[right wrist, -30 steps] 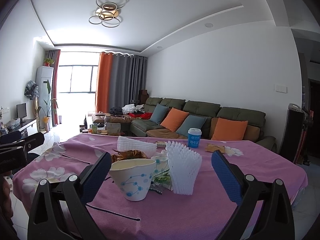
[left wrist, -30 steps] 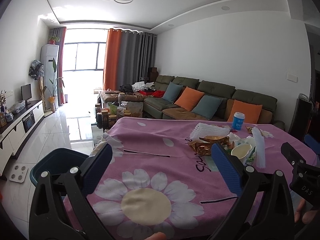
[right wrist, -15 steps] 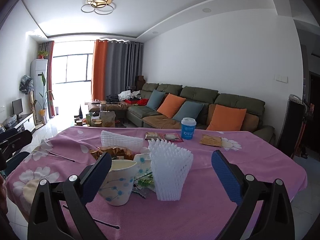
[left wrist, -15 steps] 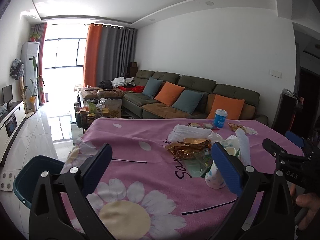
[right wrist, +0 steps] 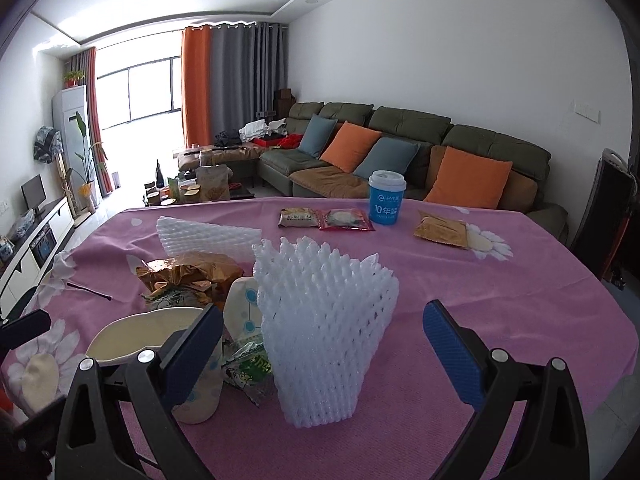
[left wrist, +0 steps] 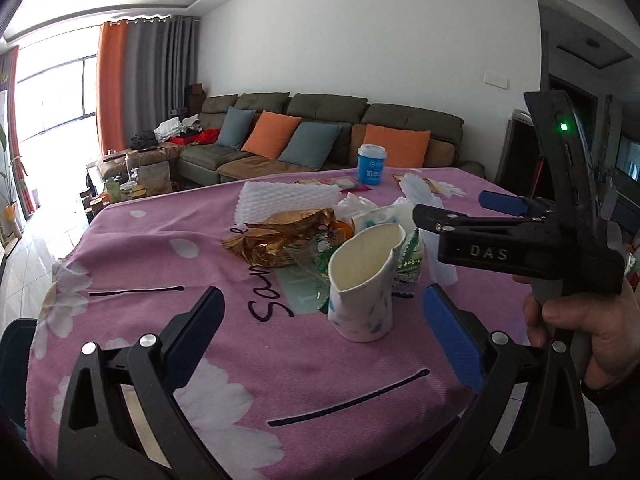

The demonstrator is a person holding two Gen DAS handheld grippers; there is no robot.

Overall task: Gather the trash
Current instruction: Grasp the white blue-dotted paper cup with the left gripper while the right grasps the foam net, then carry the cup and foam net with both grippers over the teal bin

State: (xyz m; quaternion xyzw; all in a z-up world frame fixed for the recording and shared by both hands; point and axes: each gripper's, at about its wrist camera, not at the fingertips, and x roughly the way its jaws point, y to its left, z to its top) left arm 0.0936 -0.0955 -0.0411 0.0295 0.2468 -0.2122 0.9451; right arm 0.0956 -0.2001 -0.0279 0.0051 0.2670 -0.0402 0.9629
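Observation:
Trash lies on a pink flowered tablecloth [left wrist: 168, 248]. A crushed white paper cup [left wrist: 362, 280] stands just ahead of my open, empty left gripper [left wrist: 320, 332]; it also shows in the right wrist view [right wrist: 160, 344]. Behind it lie a gold wrapper [left wrist: 280, 236], a green wrapper [left wrist: 408, 260] and a flat white foam net [left wrist: 288, 198]. An upright white foam net [right wrist: 324, 328] stands between the fingers of my open, empty right gripper [right wrist: 322, 348], untouched. The right gripper also shows from the side in the left wrist view [left wrist: 500, 236].
A blue lidded cup [right wrist: 386, 202], two snack packets [right wrist: 324, 219] and a tan packet [right wrist: 442, 231] lie at the table's far side. A dark bin [left wrist: 14, 344] stands at the table's left edge. A sofa [right wrist: 400, 152] stands beyond.
Both grippers have moved in closer to the trash pile. The left one swung right toward the paper cup; the foam net now stands between the right fingers. Both stay open.

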